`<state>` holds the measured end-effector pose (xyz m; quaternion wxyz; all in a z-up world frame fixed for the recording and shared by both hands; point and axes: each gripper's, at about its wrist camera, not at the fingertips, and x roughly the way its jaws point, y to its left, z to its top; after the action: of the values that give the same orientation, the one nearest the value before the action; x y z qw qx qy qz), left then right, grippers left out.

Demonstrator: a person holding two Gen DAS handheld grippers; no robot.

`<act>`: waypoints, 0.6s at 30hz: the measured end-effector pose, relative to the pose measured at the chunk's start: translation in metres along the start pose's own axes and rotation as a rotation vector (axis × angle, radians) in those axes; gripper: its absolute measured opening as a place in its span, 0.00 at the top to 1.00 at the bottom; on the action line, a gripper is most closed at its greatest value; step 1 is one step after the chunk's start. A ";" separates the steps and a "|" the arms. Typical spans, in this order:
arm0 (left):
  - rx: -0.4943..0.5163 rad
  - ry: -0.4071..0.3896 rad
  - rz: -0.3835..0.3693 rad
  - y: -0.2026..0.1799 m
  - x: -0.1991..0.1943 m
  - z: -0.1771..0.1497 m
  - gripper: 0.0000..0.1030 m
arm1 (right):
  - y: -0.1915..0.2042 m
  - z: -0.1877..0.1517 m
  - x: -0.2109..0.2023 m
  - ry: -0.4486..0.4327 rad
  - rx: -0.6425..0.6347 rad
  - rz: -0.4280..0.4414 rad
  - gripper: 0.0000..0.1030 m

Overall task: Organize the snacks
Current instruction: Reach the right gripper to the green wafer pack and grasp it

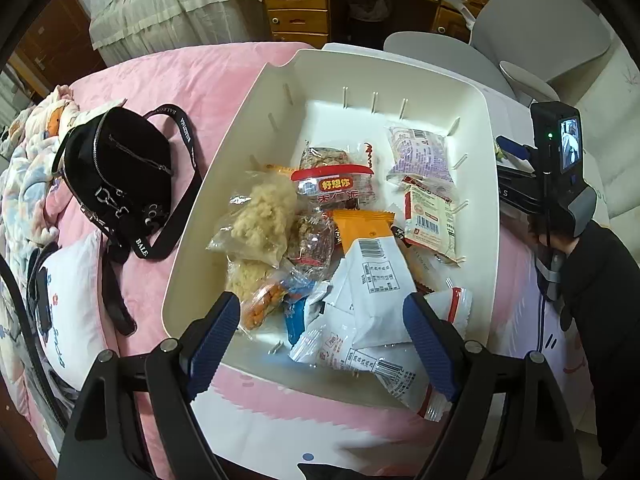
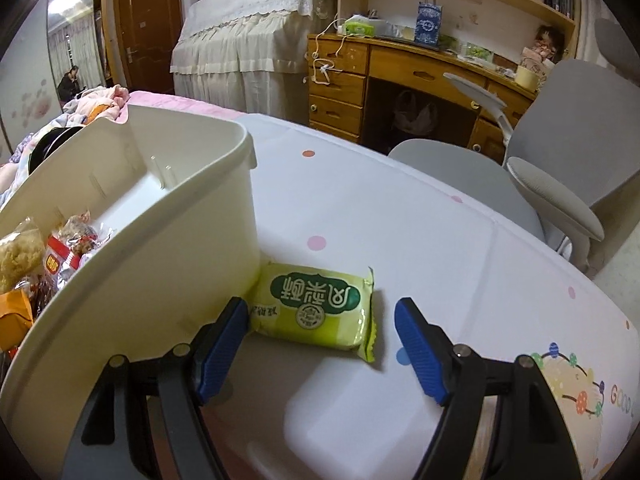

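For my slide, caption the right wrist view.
Open right tongs straddle a green snack packet beside the white bin.

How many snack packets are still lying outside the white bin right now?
1: a green packet on the bedcover beside the white bin, between the right gripper fingers. Others may lie out of view.

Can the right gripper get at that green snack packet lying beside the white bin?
Probably yes: the right gripper is open with the green snack packet lying free between its fingers, though the white bin wall crowds one finger.
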<state>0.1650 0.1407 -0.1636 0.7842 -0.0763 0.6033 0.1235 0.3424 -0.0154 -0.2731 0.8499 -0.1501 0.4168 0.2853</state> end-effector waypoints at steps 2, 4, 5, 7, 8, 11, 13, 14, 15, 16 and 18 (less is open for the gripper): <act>-0.008 0.003 0.001 0.002 0.000 -0.002 0.20 | -0.001 0.001 0.004 0.021 0.009 0.009 0.26; -0.017 0.006 0.000 0.003 0.000 -0.004 0.20 | -0.002 0.002 0.006 0.023 0.005 0.003 0.27; -0.022 0.008 0.000 0.004 -0.001 -0.005 0.20 | -0.001 0.003 0.006 0.021 0.004 0.001 0.27; -0.027 0.009 0.001 0.005 -0.003 -0.006 0.20 | -0.001 0.005 0.006 0.021 0.002 -0.001 0.29; -0.028 0.008 0.001 0.005 -0.004 -0.007 0.20 | -0.001 0.005 0.006 0.019 0.000 -0.001 0.30; -0.027 0.001 0.001 0.004 -0.007 -0.007 0.20 | 0.003 0.006 0.006 0.014 -0.008 -0.003 0.39; -0.021 -0.004 0.001 0.003 -0.011 -0.007 0.20 | 0.003 0.006 0.006 0.013 -0.004 -0.004 0.42; -0.017 -0.006 0.003 0.002 -0.012 -0.007 0.20 | 0.003 0.005 0.005 0.016 0.003 -0.006 0.42; -0.016 -0.008 0.003 0.002 -0.014 -0.007 0.20 | 0.003 0.005 0.004 0.022 0.012 -0.005 0.43; -0.016 -0.009 0.002 0.002 -0.015 -0.007 0.20 | 0.003 0.005 0.004 0.028 0.019 -0.005 0.44; -0.018 -0.014 -0.003 0.002 -0.019 -0.007 0.20 | 0.004 0.005 0.003 0.038 0.028 -0.008 0.44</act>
<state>0.1534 0.1393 -0.1467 0.7879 -0.0833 0.5965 0.1282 0.3444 -0.0090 -0.2723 0.8450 -0.1451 0.4363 0.2731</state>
